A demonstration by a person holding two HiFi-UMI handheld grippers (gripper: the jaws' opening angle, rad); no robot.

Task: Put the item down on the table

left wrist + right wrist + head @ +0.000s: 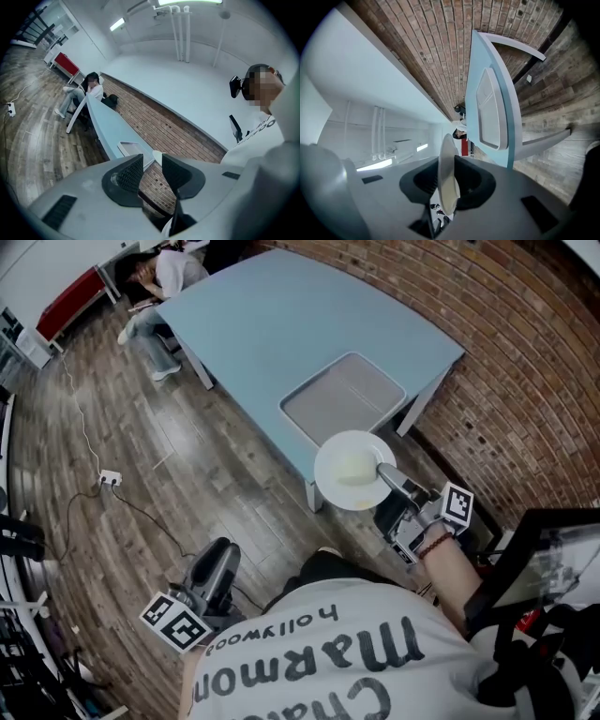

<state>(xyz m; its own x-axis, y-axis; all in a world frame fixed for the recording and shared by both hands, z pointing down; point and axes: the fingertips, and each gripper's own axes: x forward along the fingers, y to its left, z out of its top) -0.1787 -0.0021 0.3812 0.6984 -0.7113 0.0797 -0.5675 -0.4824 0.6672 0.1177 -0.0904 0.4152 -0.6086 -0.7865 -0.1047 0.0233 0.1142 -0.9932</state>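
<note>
Head view: the right claw (389,476) is clamped on the rim of a white plate (352,468). The plate is held roughly level, in the air over the counter's (281,324) near edge, just short of the grey tray (342,395). How high it hangs I cannot tell. The left claw (217,559) is low, off the counter and over the floor (141,474).

Left gripper view: this claw's (152,171) jaws stand a little apart with nothing between them. The counter (105,129) and tray (129,149) lie ahead.

Right gripper view: the plate (446,178) shows edge-on, pinched between the two jaws of the claw (449,180). The counter (474,84) and its tray (490,110) are beyond it.

This looks like the carry-in step, with the plate not yet set down. The tray fills the near right corner, so the next move likely calls for taking the plate on to bare counter, toward the left edge or past the tray. It would then need lowering flat until it rests, and only then would the jaws part.
</note>
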